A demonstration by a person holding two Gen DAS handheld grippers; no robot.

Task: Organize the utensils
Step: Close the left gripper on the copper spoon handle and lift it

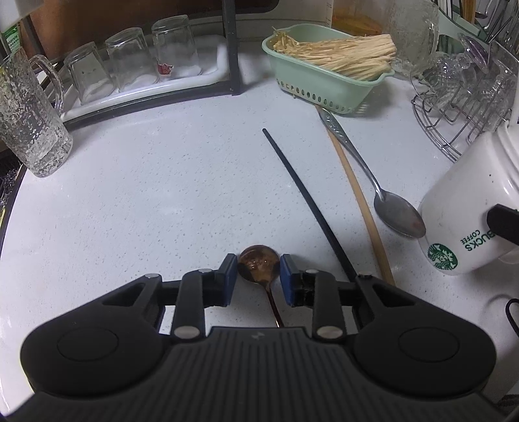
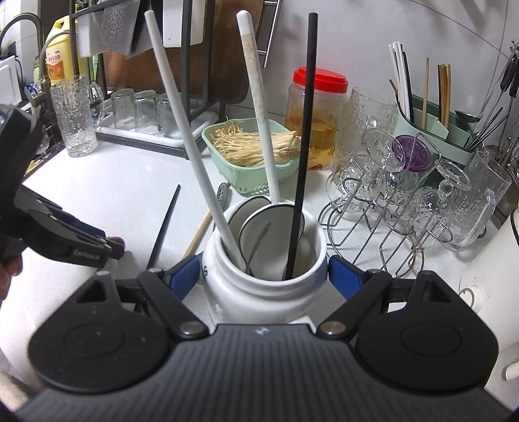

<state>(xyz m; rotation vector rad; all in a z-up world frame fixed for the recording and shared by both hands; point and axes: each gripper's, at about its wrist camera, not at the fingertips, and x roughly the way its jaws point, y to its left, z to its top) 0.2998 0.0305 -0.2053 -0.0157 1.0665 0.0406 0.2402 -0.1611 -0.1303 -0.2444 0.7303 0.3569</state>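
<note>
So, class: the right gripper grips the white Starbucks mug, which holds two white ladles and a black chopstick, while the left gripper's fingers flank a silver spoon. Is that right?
One slip: in the left wrist view, the spoon between the left gripper fingers is dark brown, not silver. The silver spoon lies farther right, beside the mug. The rest stands: right gripper, ladles, chopstick.

A white speckled countertop is occupying the foreground. A black metal rack frame is standing at its rear edge, next to a white drainer tray. White wall tiles are backing the counter. A faucet is arching at the far left
</note>
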